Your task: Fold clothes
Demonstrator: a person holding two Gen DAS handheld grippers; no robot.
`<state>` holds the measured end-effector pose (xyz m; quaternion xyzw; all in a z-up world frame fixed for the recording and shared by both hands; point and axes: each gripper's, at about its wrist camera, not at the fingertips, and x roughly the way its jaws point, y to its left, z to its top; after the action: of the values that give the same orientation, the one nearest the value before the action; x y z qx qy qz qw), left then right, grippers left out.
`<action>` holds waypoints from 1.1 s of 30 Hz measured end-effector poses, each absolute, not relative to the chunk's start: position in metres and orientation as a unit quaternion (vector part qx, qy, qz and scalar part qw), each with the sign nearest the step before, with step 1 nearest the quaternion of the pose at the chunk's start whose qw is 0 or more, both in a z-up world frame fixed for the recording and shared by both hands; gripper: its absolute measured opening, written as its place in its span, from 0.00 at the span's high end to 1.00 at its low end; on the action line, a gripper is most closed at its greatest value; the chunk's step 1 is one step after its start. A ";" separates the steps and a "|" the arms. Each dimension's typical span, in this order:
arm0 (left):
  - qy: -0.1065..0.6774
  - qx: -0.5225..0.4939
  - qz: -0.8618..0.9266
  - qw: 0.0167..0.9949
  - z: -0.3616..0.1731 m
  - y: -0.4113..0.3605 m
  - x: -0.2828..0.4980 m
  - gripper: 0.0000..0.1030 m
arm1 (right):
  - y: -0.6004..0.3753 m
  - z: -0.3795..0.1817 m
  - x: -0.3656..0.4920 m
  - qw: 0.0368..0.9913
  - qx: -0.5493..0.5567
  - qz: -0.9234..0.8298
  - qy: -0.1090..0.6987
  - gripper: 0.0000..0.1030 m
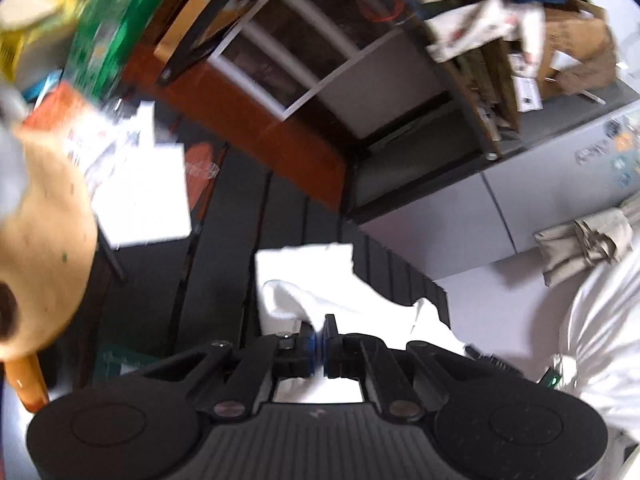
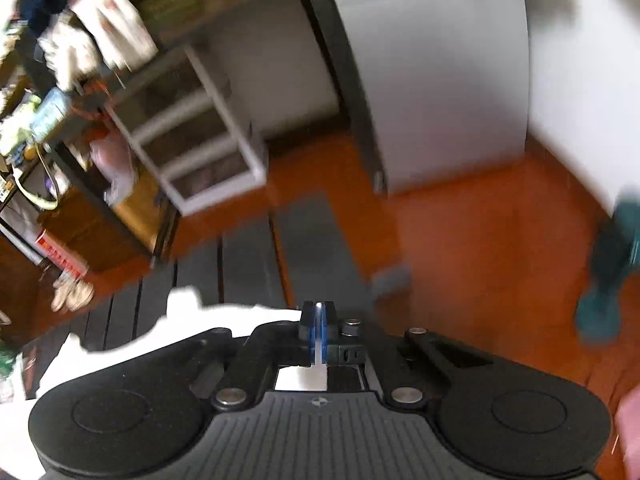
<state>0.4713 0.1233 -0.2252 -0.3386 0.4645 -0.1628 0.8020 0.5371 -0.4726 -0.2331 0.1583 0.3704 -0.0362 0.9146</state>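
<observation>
Left wrist view: left gripper (image 1: 320, 326) pinched tight on a fold of white cloth (image 1: 304, 280), soft and rumpled, lying on the dark slatted table (image 1: 224, 240) just ahead of the fingers.

Right wrist view: right gripper (image 2: 318, 316) closed; whether it grips the white cloth (image 2: 180, 312) cannot be told; the cloth spreads left along the table (image 2: 248, 256). Blurred.

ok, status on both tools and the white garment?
Left tool shut on white garment. Right tool shut on a thin white edge of it, as far as the blur shows. Garment over dark slatted table. Nothing in the way.
</observation>
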 end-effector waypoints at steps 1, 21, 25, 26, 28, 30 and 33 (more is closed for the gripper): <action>0.468 -0.335 -0.160 0.802 -0.227 0.122 0.471 0.98 | -0.470 -0.235 0.541 0.915 0.143 -0.036 0.376 0.98; 0.515 -0.341 -0.121 0.778 -0.254 0.116 0.501 0.97 | -0.355 -0.277 0.374 0.843 -0.369 0.160 0.356 0.72; 0.512 -0.361 -0.115 0.771 -0.245 0.117 0.505 0.97 | -0.360 -0.270 0.391 0.862 -0.344 0.122 0.353 0.98; 0.510 -0.363 -0.116 0.771 -0.241 0.117 0.505 0.98 | -0.365 -0.263 0.392 0.870 -0.335 0.120 0.343 0.98; 0.508 -0.359 -0.124 0.773 -0.228 0.118 0.504 0.97 | -0.375 -0.248 0.394 0.884 -0.319 0.115 0.323 0.98; 0.518 -0.337 -0.118 0.777 -0.227 0.116 0.503 0.97 | -0.389 -0.236 0.390 0.891 -0.302 0.131 0.312 0.98; 0.542 -0.322 -0.103 0.770 -0.241 0.118 0.504 0.97 | -0.397 -0.245 0.389 0.873 -0.299 0.158 0.351 0.98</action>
<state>0.5035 0.1179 -0.2408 -0.3220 0.5417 -0.1025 0.7697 0.3889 -0.3974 -0.2450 -0.2986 0.3505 0.1584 0.8734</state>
